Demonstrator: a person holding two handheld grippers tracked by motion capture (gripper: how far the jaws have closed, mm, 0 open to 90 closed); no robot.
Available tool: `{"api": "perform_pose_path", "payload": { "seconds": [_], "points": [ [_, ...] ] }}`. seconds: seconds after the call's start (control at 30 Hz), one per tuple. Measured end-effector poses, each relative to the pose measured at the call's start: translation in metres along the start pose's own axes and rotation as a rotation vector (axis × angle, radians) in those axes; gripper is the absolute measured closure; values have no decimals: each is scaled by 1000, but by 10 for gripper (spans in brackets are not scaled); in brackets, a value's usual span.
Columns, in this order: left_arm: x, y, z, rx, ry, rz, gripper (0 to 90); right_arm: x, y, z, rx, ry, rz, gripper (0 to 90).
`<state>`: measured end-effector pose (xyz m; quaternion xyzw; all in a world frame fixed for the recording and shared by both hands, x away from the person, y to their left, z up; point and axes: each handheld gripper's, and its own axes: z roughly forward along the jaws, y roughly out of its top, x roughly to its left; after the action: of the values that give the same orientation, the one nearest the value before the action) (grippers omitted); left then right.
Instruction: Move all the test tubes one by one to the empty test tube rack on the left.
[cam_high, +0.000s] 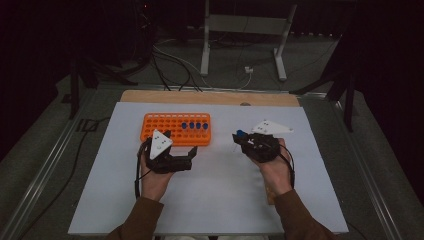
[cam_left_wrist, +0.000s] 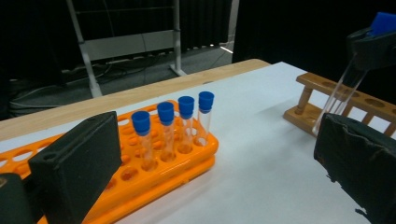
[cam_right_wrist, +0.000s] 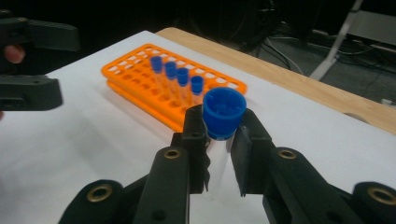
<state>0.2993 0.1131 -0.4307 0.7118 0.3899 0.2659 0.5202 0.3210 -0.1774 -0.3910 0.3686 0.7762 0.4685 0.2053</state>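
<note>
**Capped tube clamped in the right claw**

The left claw (cam_high: 176, 156) rests on the white counter (cam_high: 215, 200), jaws wide apart and empty, just in front of the orange rack (cam_high: 150, 131) that holds four blue-capped tubes (cam_left_wrist: 166, 133). Well to its right, the right claw (cam_right_wrist: 219, 135) is clamped on a tube (cam_right_wrist: 224, 111) just under its blue cap, above the counter. Beyond stands a wooden rack (cam_left_wrist: 310, 95).

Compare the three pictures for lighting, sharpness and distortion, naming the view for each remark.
High view: dim, floor and background near black, white table evenly lit, fine detail soft. Left gripper view: orange rack and its capped tubes fairly crisp, near jaws slightly soft, background dark. Right gripper view: blue-capped tube sharp in the right gripper, the rack softer beyond, left gripper blurred.
</note>
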Motion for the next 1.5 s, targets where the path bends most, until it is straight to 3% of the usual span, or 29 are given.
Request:
{"api": "perform_pose_path", "payload": {
  "seconds": [0.37, 0.7, 0.93, 1.23, 1.33, 1.37, 1.5],
  "points": [
    [-7, -2, 3, -1, -19, 10, 62, 22, 7, 13, -13, 79, 7, 769],
    [-21, -7, 13, 35, -118, 33, 171, 41, 10, 25, -2, 129, -10, 769],
    [-30, -10, 13, 12, -202, 87, 505, 50, 9, 31, 6, 175, -1, 769],
    [-32, -12, 14, 11, -236, 100, 743, 57, 8, 34, 18, 195, -14, 769],
    [-33, -12, 14, 11, -239, 115, 779, 57, 8, 35, 18, 198, -15, 764],
    [-33, -12, 14, 11, -238, 115, 781, 57, 8, 35, 15, 202, -10, 755],
    [-31, -12, 14, 16, -227, 111, 782, 48, 8, 30, -34, 250, 35, 529]
  ]
}}
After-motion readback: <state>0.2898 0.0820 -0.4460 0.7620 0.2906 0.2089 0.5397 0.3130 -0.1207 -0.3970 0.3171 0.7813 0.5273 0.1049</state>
